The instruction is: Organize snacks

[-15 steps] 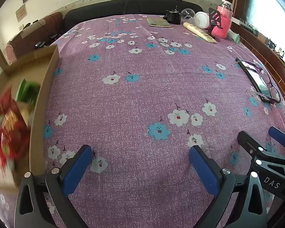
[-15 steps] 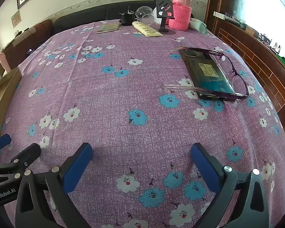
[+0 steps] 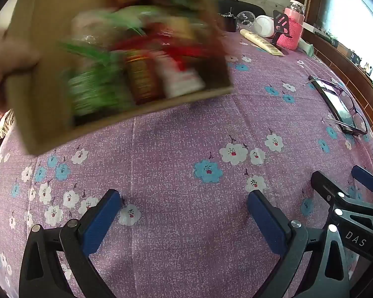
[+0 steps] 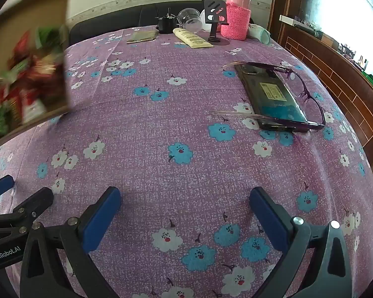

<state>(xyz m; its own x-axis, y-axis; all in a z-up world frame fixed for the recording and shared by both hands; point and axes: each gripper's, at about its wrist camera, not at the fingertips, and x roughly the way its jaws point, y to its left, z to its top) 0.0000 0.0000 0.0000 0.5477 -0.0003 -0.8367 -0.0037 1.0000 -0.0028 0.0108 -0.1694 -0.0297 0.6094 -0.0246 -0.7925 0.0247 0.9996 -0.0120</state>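
Note:
A cardboard box full of red and green snack packets is held tilted above the purple floral tablecloth by a bare hand at the left; it is blurred by motion. The box also shows at the left in the right wrist view. My left gripper is open and empty, low over the cloth, in front of the box. My right gripper is open and empty, to the right of the left one.
A phone with purple glasses on it lies at the right. At the far edge stand a pink-sleeved bottle, a black phone stand, a cream tube, a clear cup and a flat packet.
The box of snacks has been lifted from the table's left edge and swung up and right, tilted toward me. Both grippers have stayed still and open.

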